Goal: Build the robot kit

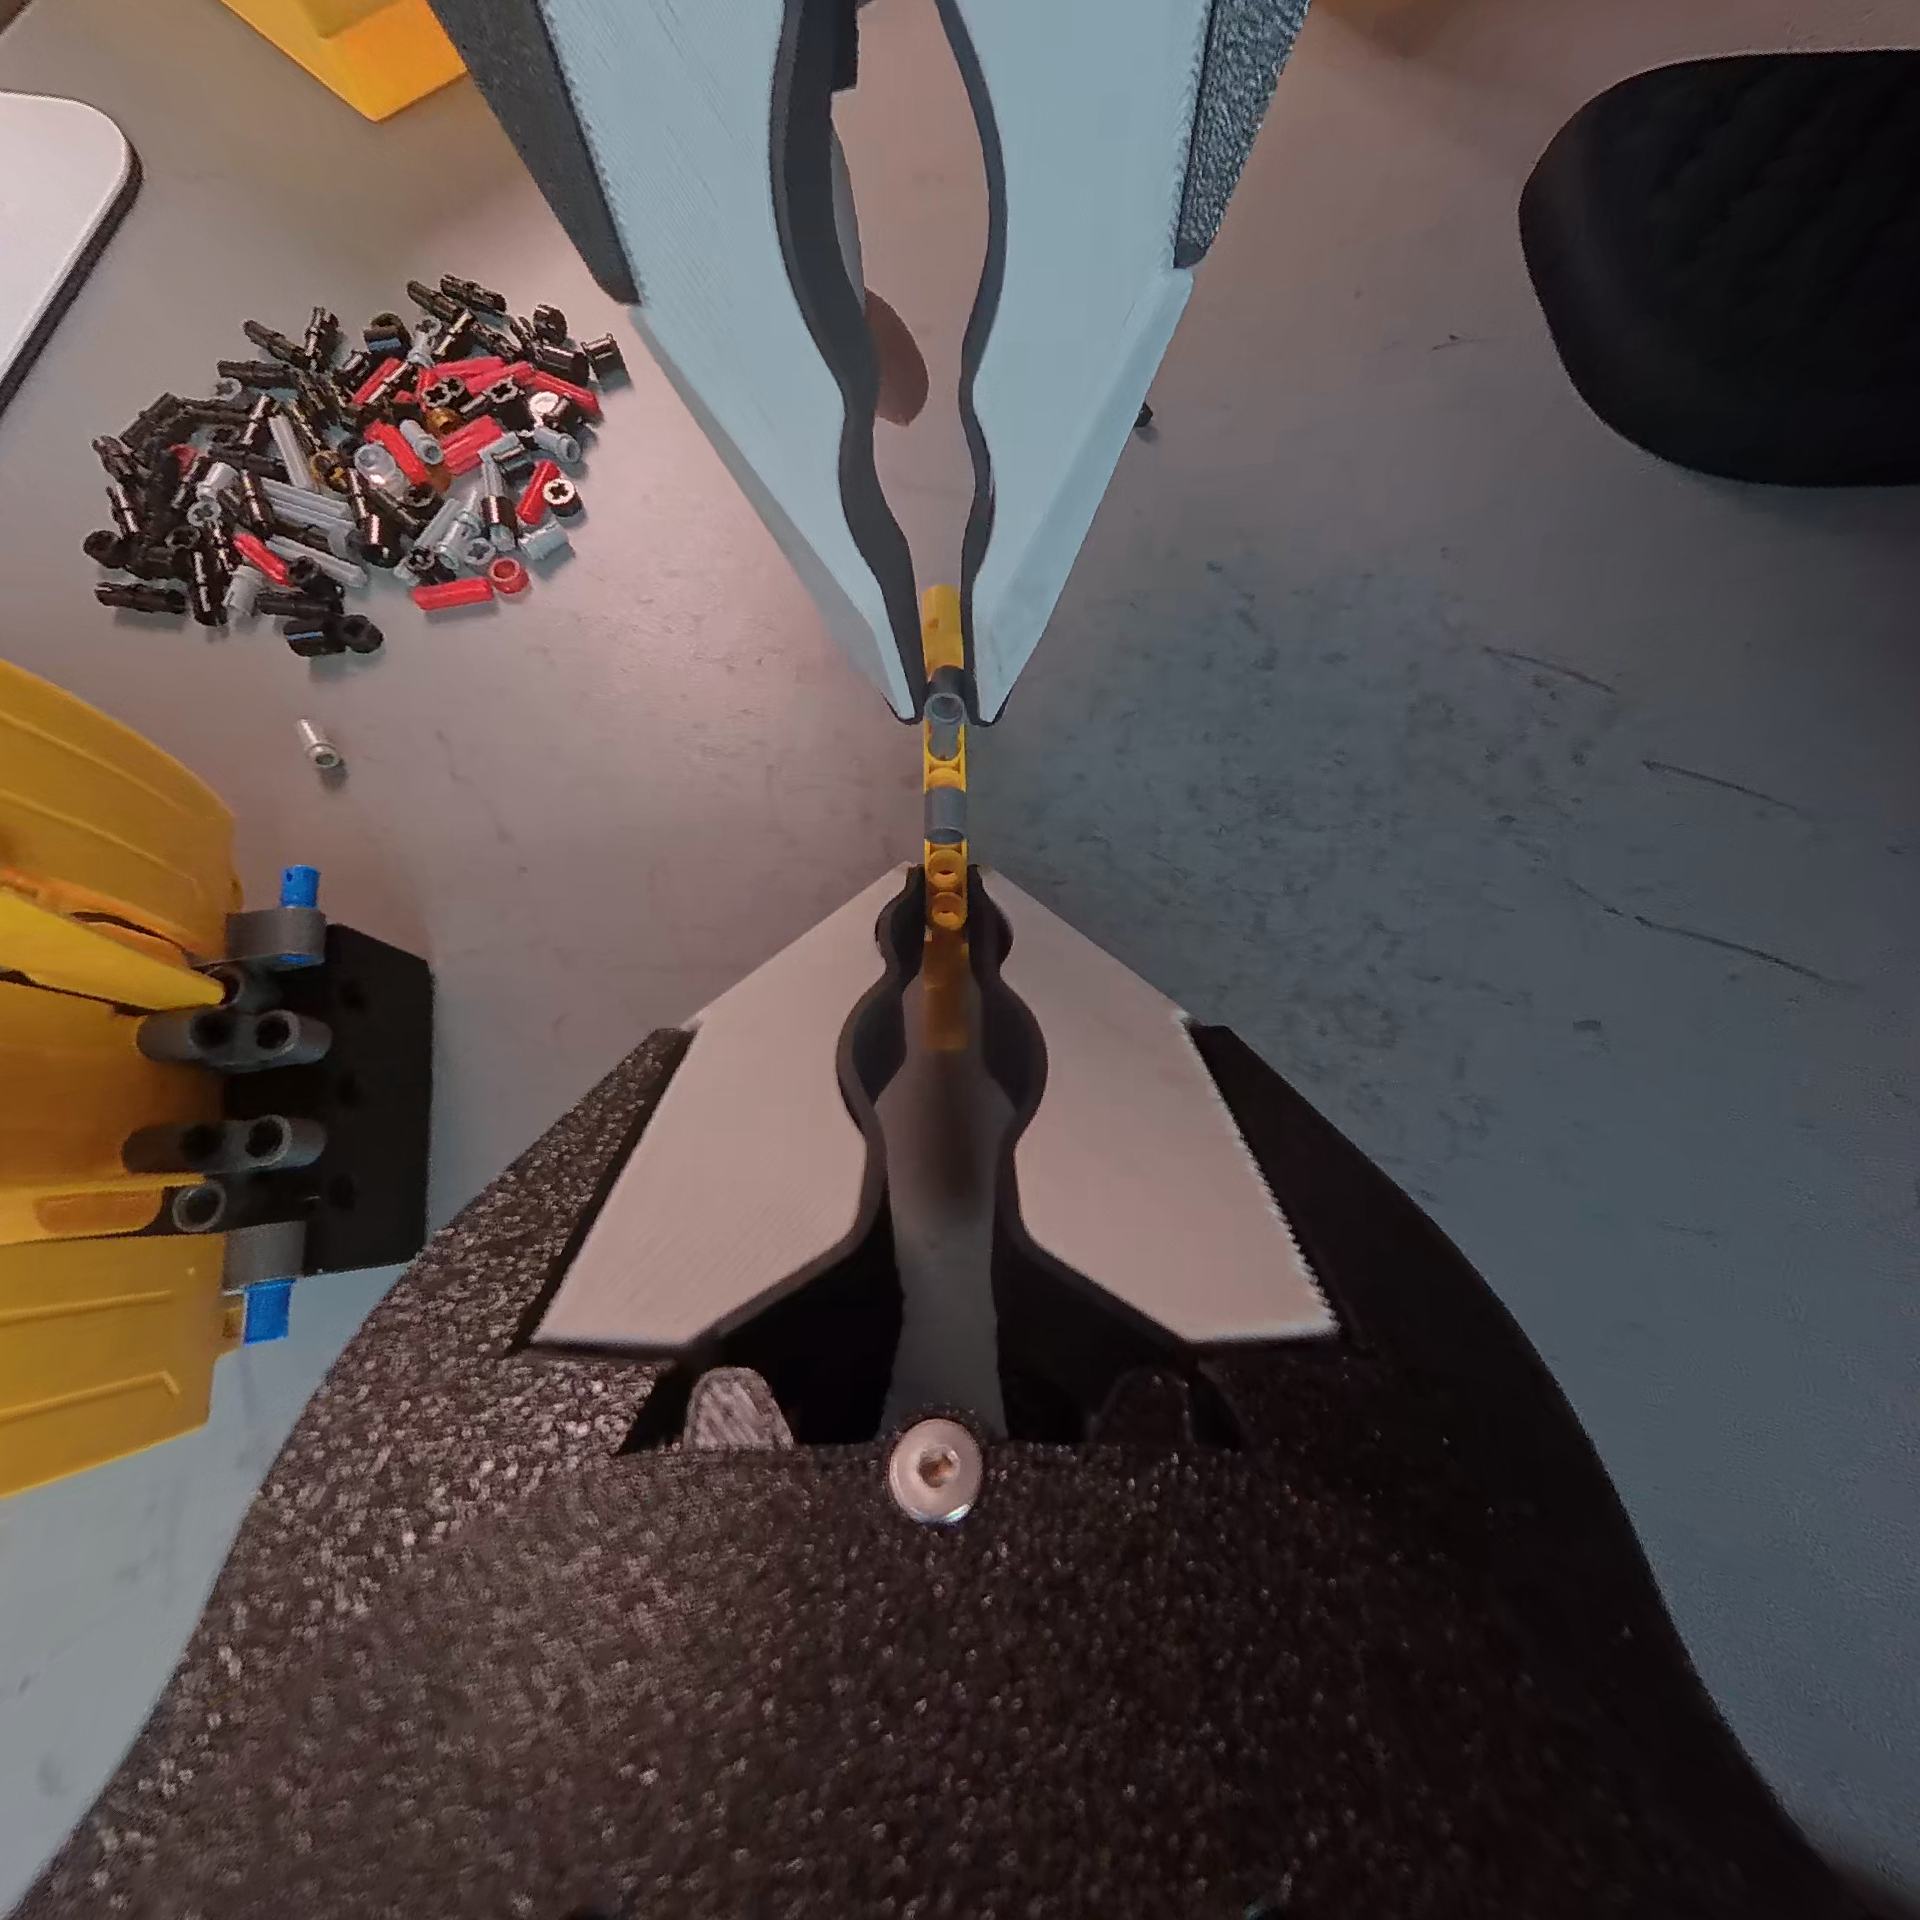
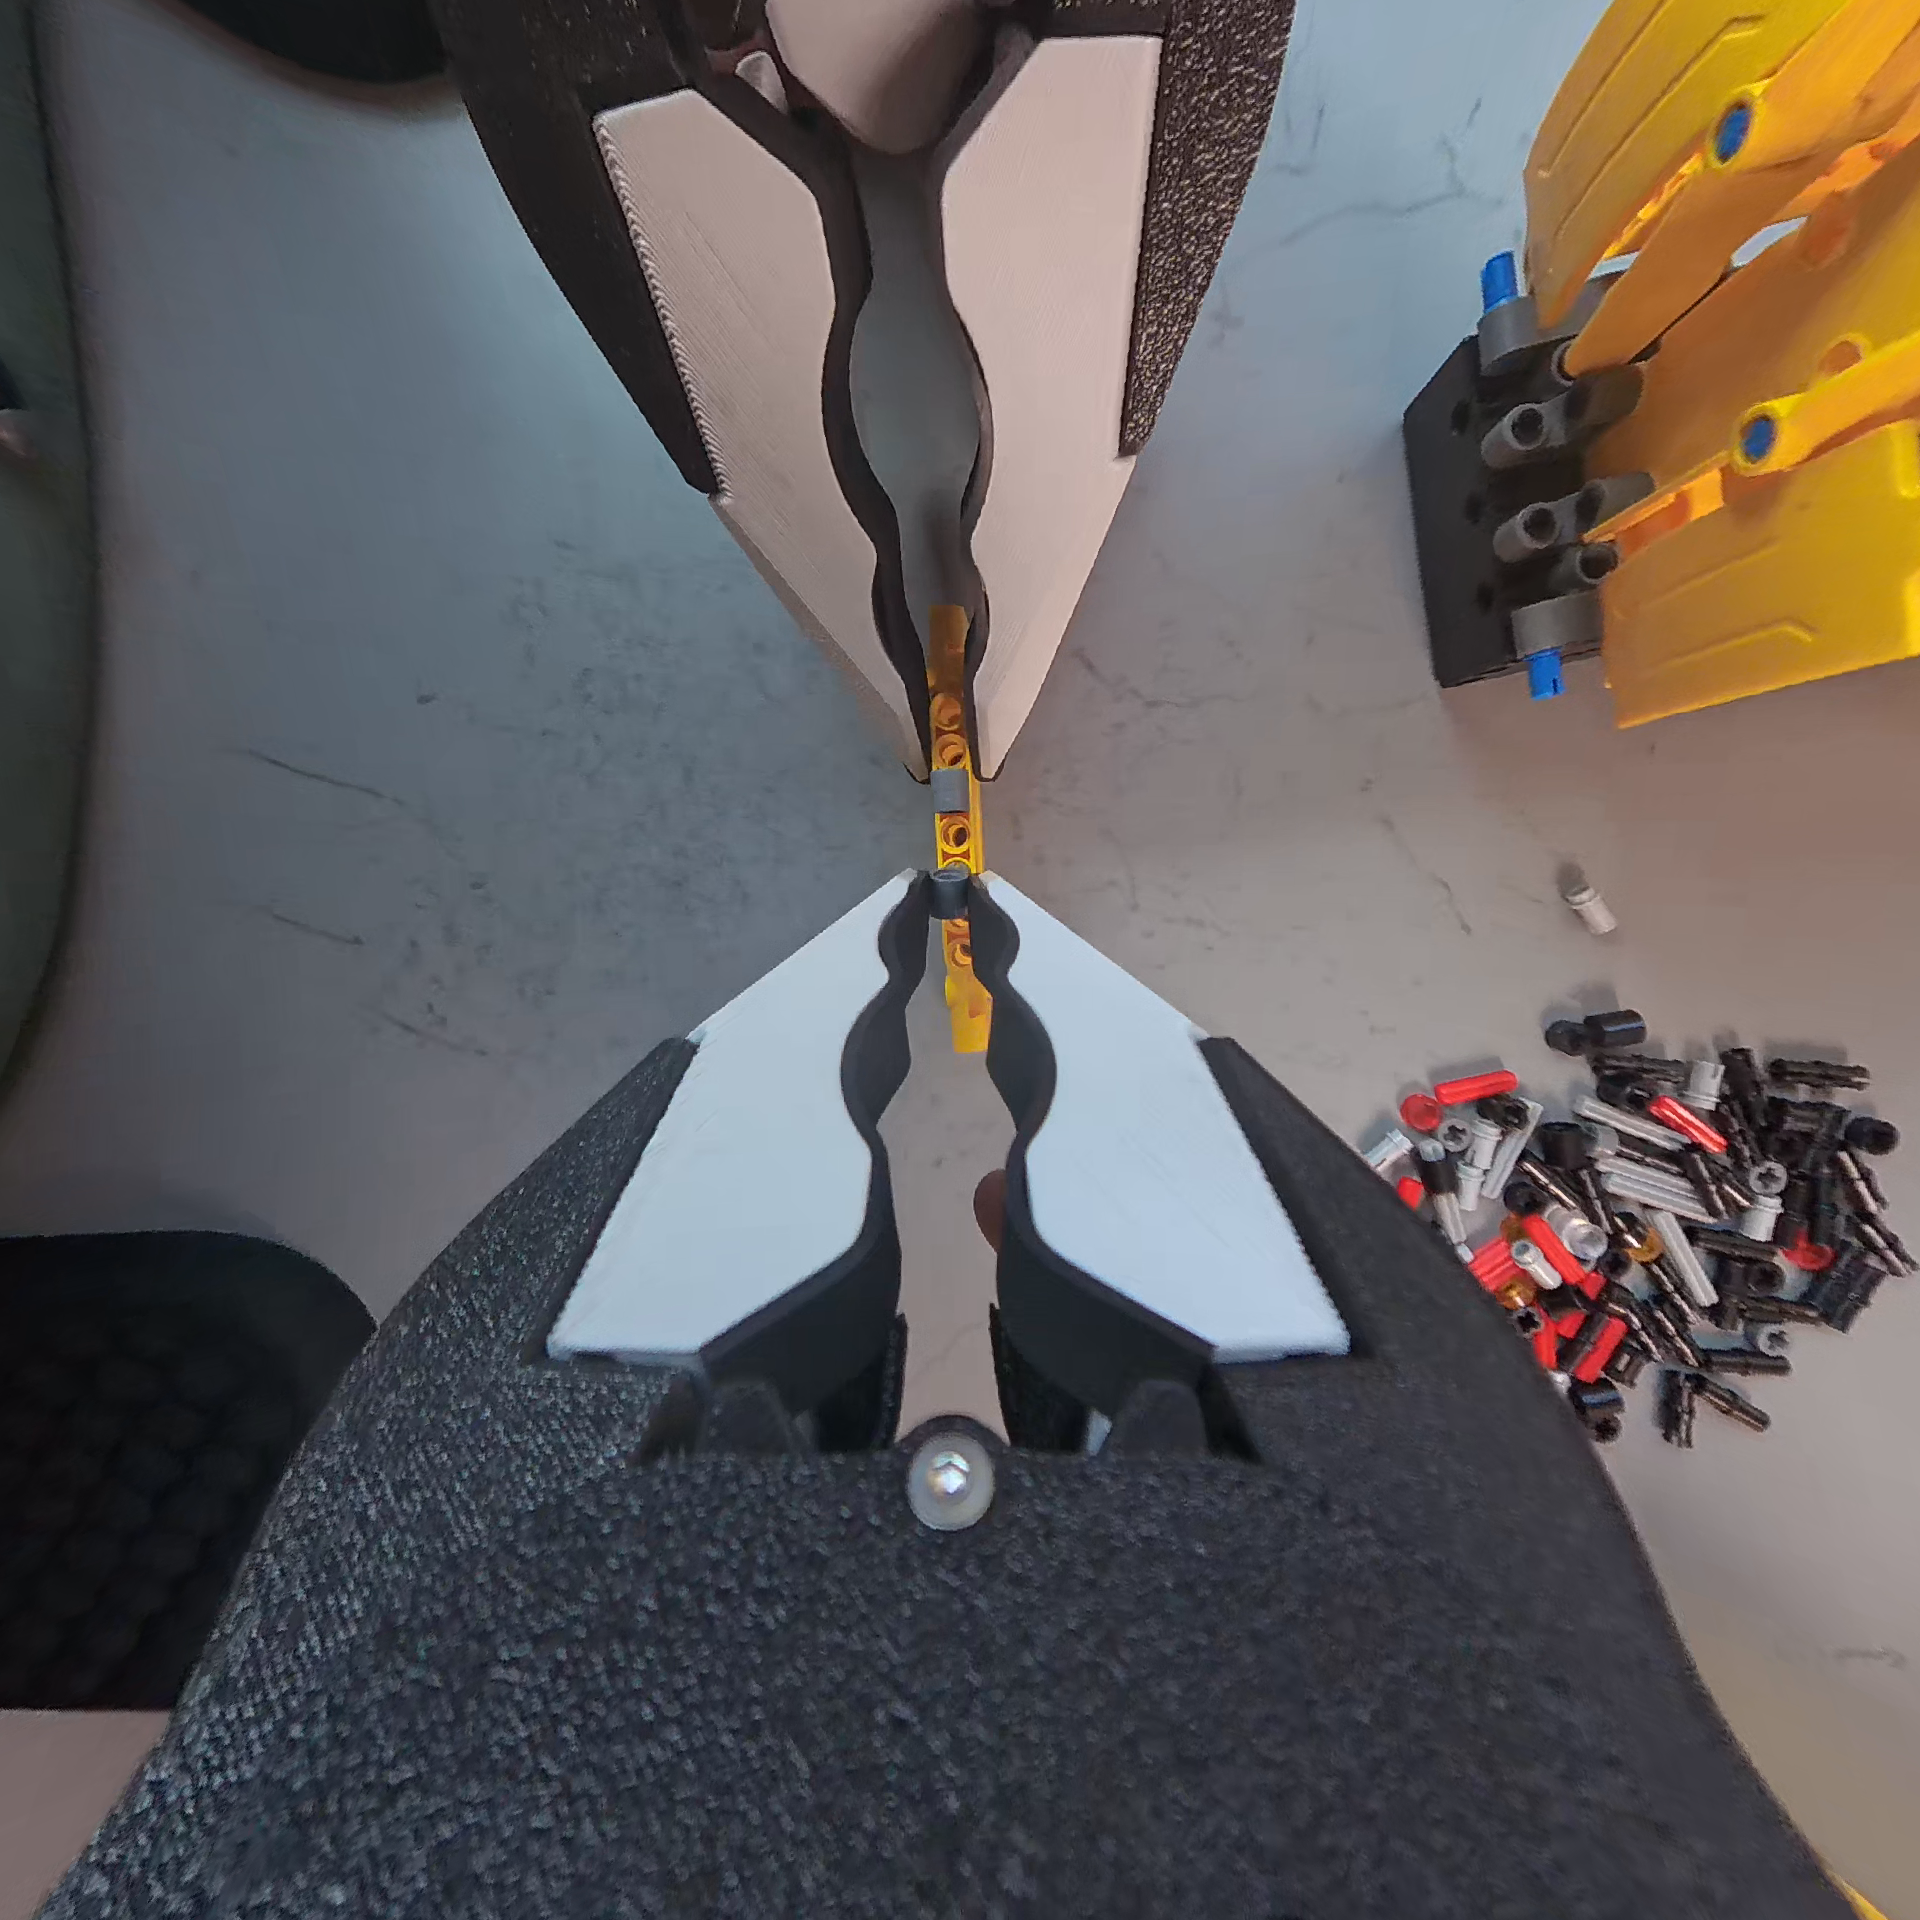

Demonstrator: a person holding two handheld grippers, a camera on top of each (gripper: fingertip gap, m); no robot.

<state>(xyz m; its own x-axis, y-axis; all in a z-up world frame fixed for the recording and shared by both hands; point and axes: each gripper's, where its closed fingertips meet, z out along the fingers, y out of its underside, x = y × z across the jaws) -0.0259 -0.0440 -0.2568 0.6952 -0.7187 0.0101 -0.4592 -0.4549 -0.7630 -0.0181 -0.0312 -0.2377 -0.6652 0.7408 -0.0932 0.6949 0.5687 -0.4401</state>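
Yellow beam spans between left gripper and right gripper, both jaws clenched on its ends.

Setting: workbench in a lab or hobby workshop. Evidence: scuffed grey counter, loose heap of small plastic construction pins upper left, partly built yellow panel model at left edge.
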